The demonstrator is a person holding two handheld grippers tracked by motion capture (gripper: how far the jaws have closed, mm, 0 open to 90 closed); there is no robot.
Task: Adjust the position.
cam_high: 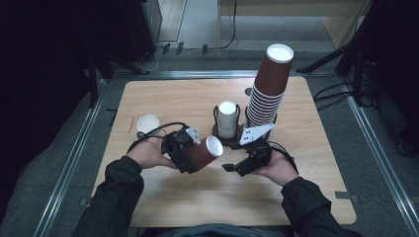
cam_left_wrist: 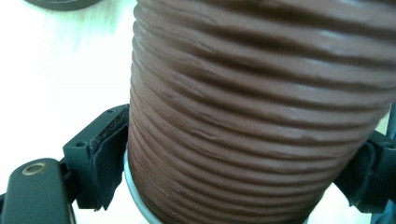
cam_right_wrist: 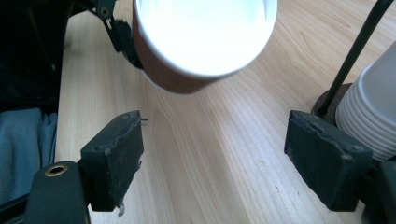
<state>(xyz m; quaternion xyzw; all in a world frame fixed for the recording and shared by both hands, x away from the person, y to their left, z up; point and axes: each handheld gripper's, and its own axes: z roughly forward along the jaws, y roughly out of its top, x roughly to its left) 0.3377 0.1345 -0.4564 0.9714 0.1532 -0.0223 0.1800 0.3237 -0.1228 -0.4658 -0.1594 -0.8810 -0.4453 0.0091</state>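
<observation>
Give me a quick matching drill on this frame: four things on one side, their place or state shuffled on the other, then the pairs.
Things:
1. brown ribbed cup
2. single white cup
3. tall brown stack
4. right tongs

Place or state:
A. open, nothing between the pads
B. stands alone on the table beyond the left hand
C. tilted sideways, clamped in the left tongs
D. rises highest, beside the stack of white cups in the wire holder

Pairs: 1-C, 2-B, 3-D, 4-A
</observation>
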